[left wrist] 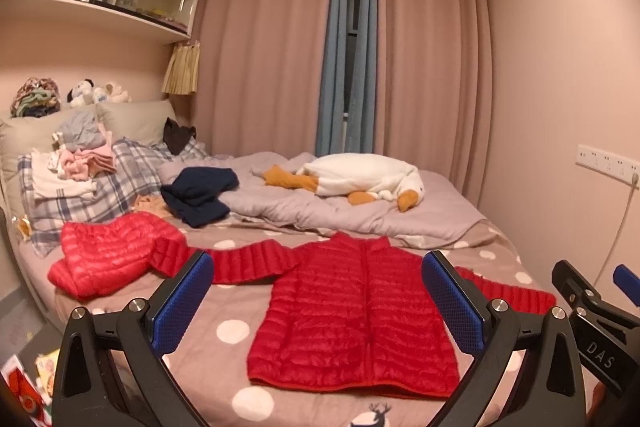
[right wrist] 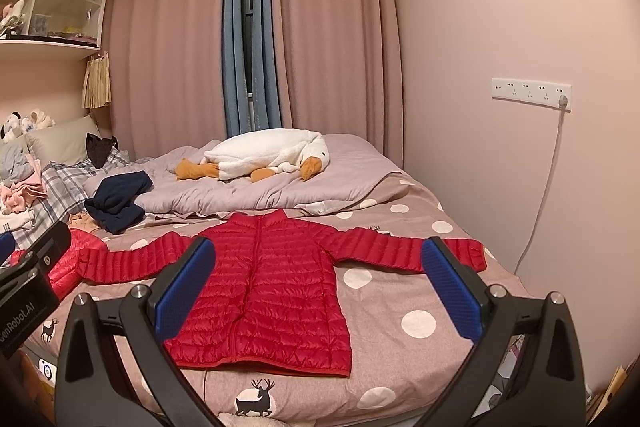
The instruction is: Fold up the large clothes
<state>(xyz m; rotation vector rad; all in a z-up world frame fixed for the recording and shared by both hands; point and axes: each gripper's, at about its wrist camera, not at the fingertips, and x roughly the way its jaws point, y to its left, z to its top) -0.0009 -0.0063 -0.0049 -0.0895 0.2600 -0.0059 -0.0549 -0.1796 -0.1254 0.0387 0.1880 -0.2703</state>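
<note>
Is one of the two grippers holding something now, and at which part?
Nothing is held. The left gripper and the right gripper are both open above the red jacket.

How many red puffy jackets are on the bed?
2. One jacket lies spread flat near the bed's foot, sleeves out. A second jacket sits crumpled to its left, touching its sleeve. More could hide under the clothes.

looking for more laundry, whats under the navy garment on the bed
The navy garment lies crumpled over the grey duvet edge, with a tan patterned fabric poking out at its left. Whatever lies directly beneath is covered.
</note>
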